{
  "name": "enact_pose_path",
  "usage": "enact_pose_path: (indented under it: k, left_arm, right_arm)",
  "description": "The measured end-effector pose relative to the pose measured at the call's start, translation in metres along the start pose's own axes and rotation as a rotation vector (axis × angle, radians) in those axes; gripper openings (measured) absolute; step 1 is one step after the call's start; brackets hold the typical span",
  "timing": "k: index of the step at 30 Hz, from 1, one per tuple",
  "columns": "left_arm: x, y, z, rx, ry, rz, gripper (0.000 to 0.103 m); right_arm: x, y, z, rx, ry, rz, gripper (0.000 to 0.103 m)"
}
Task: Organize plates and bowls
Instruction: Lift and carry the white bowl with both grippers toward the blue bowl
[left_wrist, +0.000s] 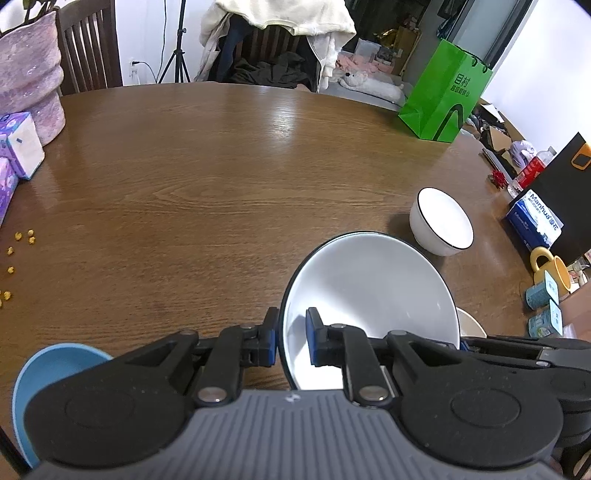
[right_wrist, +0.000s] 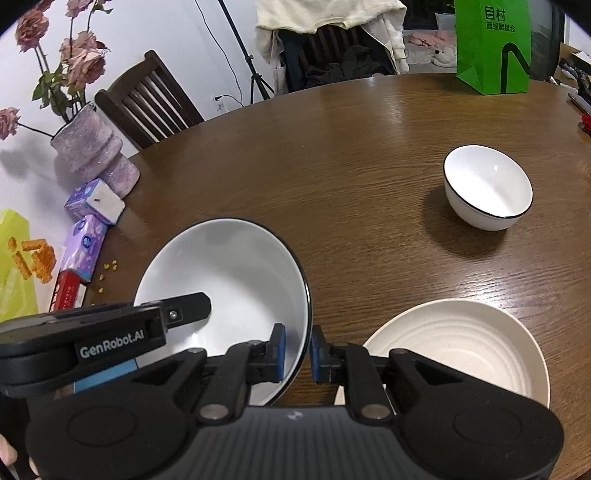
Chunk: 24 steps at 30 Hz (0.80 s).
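Observation:
A large white plate with a black rim (left_wrist: 369, 288) (right_wrist: 229, 280) hangs above the wooden table, held by both grippers. My left gripper (left_wrist: 291, 339) is shut on its left rim, and my right gripper (right_wrist: 298, 352) is shut on its right rim. The left gripper's finger also shows in the right wrist view, reaching over the plate's near left edge. A small white bowl with a black rim (left_wrist: 441, 227) (right_wrist: 487, 186) stands on the table to the right. A cream ridged plate (right_wrist: 461, 350) (left_wrist: 471, 325) lies below on the right. A blue plate (left_wrist: 26, 380) lies at the near left.
A pink vase (right_wrist: 92, 155) with dried roses and purple tissue packs (left_wrist: 22, 151) sit at the left edge, with yellow crumbs (left_wrist: 22, 240) near them. A green paper bag (left_wrist: 445, 99) stands at the far right. Boxes, a yellow mug (left_wrist: 550, 269) and cans crowd the right edge.

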<state>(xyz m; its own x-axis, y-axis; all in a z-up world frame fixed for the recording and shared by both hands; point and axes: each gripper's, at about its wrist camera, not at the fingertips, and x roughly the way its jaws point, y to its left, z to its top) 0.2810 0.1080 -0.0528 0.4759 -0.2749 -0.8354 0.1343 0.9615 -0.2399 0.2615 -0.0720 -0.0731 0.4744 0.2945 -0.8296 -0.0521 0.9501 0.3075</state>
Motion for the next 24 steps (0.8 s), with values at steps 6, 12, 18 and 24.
enact_pose_path:
  k: [6,12,18,24]
  left_arm:
    - [-0.009,0.009,-0.007,-0.003,-0.002,-0.005,0.016]
    - [-0.021,0.018,-0.013,-0.005,-0.013,-0.013,0.016]
    - [-0.03,0.024,-0.017,-0.002,-0.023,-0.017,0.016]
    - [-0.038,0.031,-0.021,0.005,-0.031,-0.02,0.016]
  right_arm:
    - [-0.005,0.011,-0.009,-0.008,-0.001,-0.001,0.013]
    - [-0.01,0.022,-0.015,-0.012,-0.006,-0.005,0.013]
    - [-0.014,0.034,-0.021,-0.018,-0.015,-0.006,0.013]
    - [-0.019,0.043,-0.025,-0.022,-0.024,-0.008,0.013]
